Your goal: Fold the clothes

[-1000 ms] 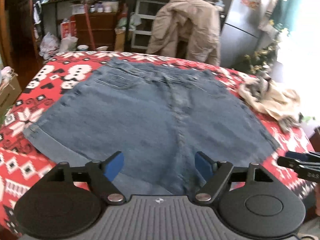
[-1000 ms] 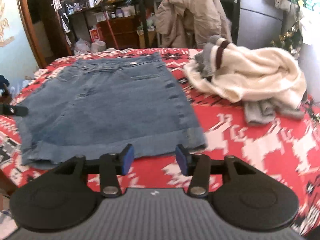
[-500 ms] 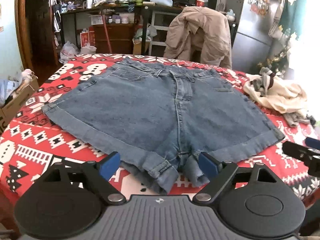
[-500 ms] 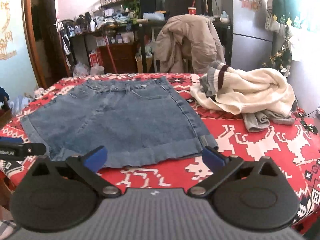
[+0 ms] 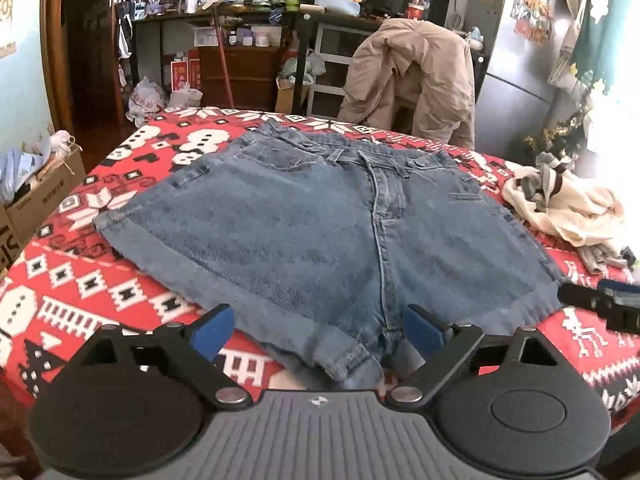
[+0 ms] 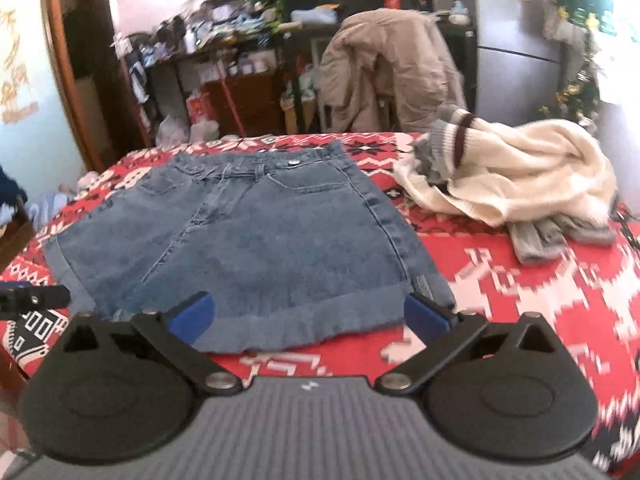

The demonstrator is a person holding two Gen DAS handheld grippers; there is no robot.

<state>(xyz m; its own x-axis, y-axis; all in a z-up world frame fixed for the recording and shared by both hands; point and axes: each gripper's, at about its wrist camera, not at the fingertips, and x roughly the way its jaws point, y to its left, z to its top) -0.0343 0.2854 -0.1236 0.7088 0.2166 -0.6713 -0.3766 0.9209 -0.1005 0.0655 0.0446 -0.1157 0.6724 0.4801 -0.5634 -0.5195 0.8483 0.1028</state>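
Cluttered shelves, a steel refrigerator (image 5: 516,76) at the upper right and a chair draped with a tan jacket (image 5: 412,80) fill the background behind a counter covered by a red, white and black patterned cloth (image 5: 92,284). Blue denim shorts with cuffed hems (image 5: 320,232) lie flat and unfolded across the middle of both frames, waistband toward the top, leg openings toward the bottom. In the left wrist view the left gripper (image 5: 318,330), black with blue-padded fingertips (image 5: 212,330), sits at the bottom centre with its fingers spread wide, one on each side of the crotch and the inner end of the nearer cuff, holding nothing. In the right wrist view the right gripper (image 6: 308,318) is likewise spread wide at the bottom centre, its blue pads (image 6: 424,318) straddling the lower cuffed hem of the shorts (image 6: 256,248) without gripping it; whether they touch the fabric is unclear. A crumpled cream knit sweater with a grey and maroon striped cuff (image 6: 516,172) is heaped on the cloth at the right of that frame, just beside the shorts, with a grey garment (image 6: 540,236) poking out below it. A cardboard box (image 5: 36,200) stands beyond the counter edge at the left of the left wrist view.
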